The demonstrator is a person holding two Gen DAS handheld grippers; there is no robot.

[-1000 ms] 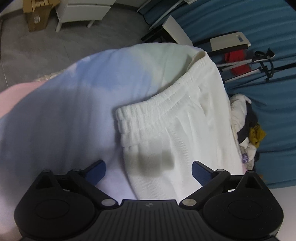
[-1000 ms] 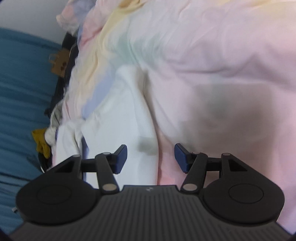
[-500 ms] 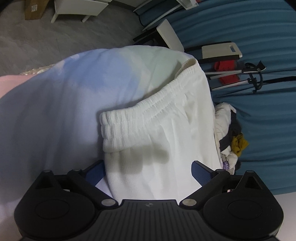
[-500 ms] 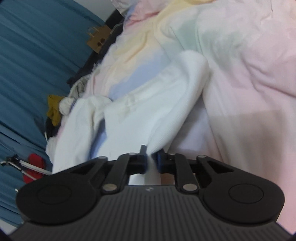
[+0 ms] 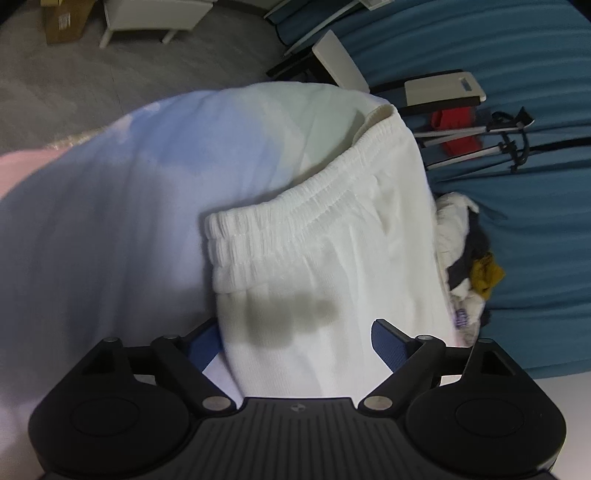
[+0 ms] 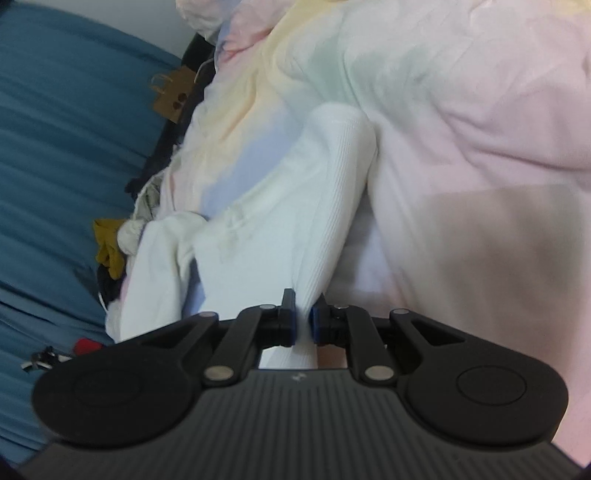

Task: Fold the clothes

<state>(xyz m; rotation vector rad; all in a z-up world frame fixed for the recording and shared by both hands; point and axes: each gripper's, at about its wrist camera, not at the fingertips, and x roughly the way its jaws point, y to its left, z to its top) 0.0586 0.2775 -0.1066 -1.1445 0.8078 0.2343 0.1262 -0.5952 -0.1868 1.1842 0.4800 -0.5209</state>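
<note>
Right tool (image 6: 303, 319) pinching white trousers (image 6: 325, 192) | pastel bedding (image 6: 461, 110) (rumpled) | blue curtain (image 6: 66, 147)

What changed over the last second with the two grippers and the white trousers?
The right gripper shut on a fold of the white trousers and drew it up off the bedding. The left gripper is closing, pads not yet pressing, and stays by the waistband.

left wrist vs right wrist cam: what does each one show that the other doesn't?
Left wrist only: the white garment's elastic waistband, a cardboard box on the floor, and the left gripper closing around the garment, pads not yet pressing.

Right wrist only: the right gripper shut on a ribbed end of the garment, and a brown paper bag.

Both: the white garment, pastel bedding, blue curtain.
</note>
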